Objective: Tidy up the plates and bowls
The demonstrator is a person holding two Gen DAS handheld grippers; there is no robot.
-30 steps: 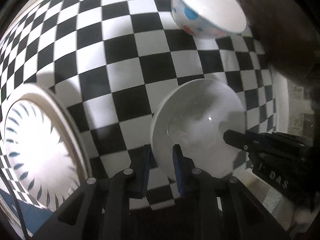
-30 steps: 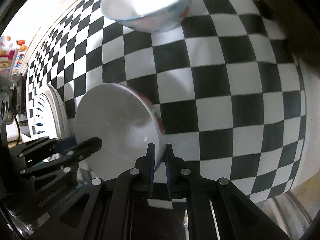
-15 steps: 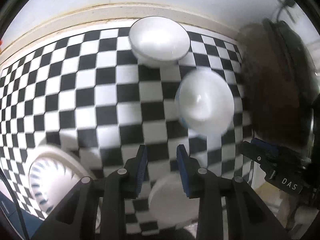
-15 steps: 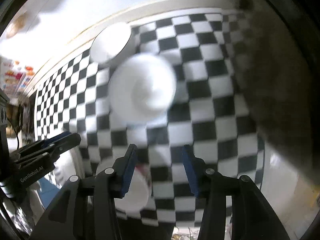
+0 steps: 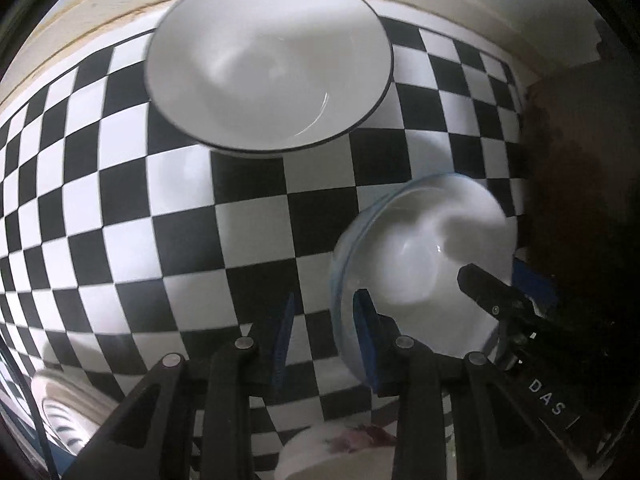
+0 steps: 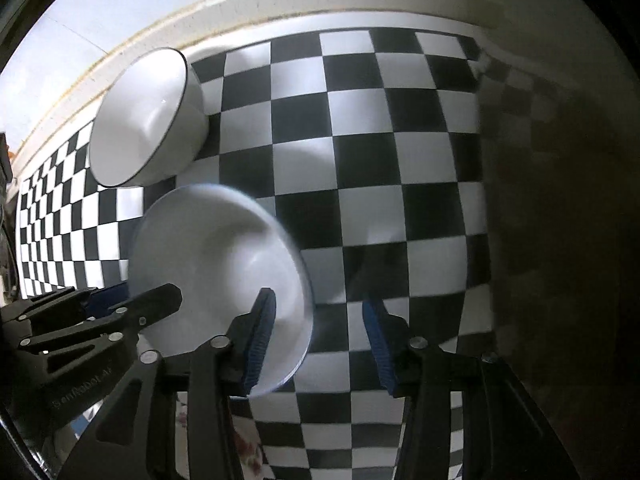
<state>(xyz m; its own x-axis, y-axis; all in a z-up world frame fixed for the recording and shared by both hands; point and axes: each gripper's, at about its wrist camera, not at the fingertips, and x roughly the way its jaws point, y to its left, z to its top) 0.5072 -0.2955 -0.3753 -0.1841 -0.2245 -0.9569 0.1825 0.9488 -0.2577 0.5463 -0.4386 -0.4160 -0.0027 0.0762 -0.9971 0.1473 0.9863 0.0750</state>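
Observation:
A white bowl with a thin blue rim [image 5: 420, 264] [image 6: 220, 268] sits on the checkered tablecloth between my two grippers. My left gripper [image 5: 324, 332] is open, its jaws astride the bowl's left rim. My right gripper [image 6: 318, 332] is open, its jaws astride the bowl's right rim. A larger white bowl with a dark rim [image 5: 268, 64] [image 6: 144, 120] stands farther back near the wall. A white bowl with a red pattern [image 5: 340, 452] lies below my left gripper.
A plate with blue dashes [image 5: 64, 412] sits at the lower left of the left wrist view. A dark brown object [image 5: 580, 184] [image 6: 560, 200] borders the table on the right. A pale wall ledge [image 6: 280, 4] runs along the back.
Both grippers let go of the red-patterned bowl, opened, and moved forward to the blue-rimmed bowl. The dark-rimmed bowl now looms closer.

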